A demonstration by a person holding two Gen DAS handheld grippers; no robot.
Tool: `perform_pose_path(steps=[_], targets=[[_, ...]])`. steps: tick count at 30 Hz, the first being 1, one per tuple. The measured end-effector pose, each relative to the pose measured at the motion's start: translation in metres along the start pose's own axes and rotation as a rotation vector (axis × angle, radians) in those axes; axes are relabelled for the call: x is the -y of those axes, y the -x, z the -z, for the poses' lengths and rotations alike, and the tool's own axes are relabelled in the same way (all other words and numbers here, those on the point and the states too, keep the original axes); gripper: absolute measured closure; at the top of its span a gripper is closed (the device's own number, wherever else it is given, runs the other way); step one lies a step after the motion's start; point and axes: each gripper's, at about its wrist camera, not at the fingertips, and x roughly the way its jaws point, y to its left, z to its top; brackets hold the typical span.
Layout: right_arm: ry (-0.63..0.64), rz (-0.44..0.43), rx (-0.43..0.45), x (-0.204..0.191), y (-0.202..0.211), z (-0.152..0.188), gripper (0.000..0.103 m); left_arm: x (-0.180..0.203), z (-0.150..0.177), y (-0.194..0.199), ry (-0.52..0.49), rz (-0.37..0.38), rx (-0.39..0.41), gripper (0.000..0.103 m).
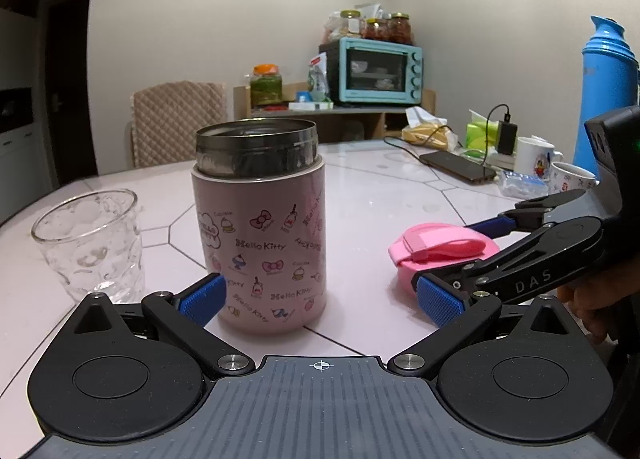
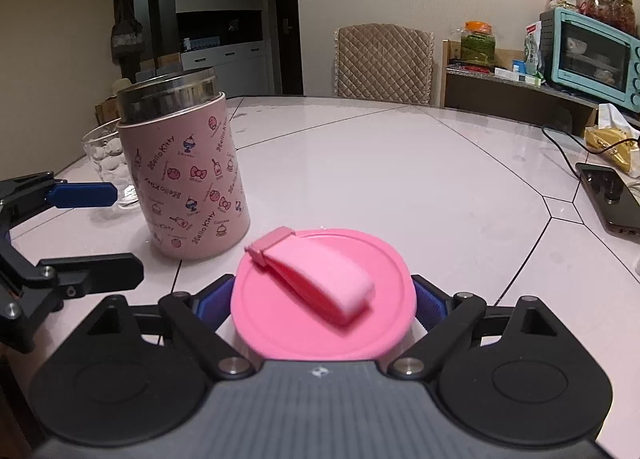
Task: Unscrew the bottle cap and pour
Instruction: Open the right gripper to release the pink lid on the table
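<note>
While the pink bottle (image 1: 262,243) stands uncapped on the table (image 1: 380,195) between the spread blue fingers of the left gripper (image 1: 320,301), neither pad touching it, its pink cap (image 2: 322,295) lies flat on the table between the fingers of the right gripper (image 2: 323,303). The right jaws stand parted about the cap, the pads close beside its rim, though the cap hides the pad faces, so contact cannot be told. A clear glass (image 1: 90,245) stands just left of the left gripper, its foot cut off by the finger linkage.

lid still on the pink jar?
No. The pink jar shows its open steel rim, and the pink lid lies on the table beside it.
</note>
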Motion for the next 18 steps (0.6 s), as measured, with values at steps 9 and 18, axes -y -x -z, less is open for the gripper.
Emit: perform_pose_path(steps=[9,18], targets=[[-0.007,-0.005,0.011,0.0008,0.0041,-0.0011,0.006,-0.0002,0.0004,0.0008,-0.008,0.000,-0.003,0.000],[-0.005,-0.013,0.028,-0.0012,0.0094,-0.0029,0.001,-0.0001,0.0030,0.0038,-0.013,-0.003,-0.005,0.000]])
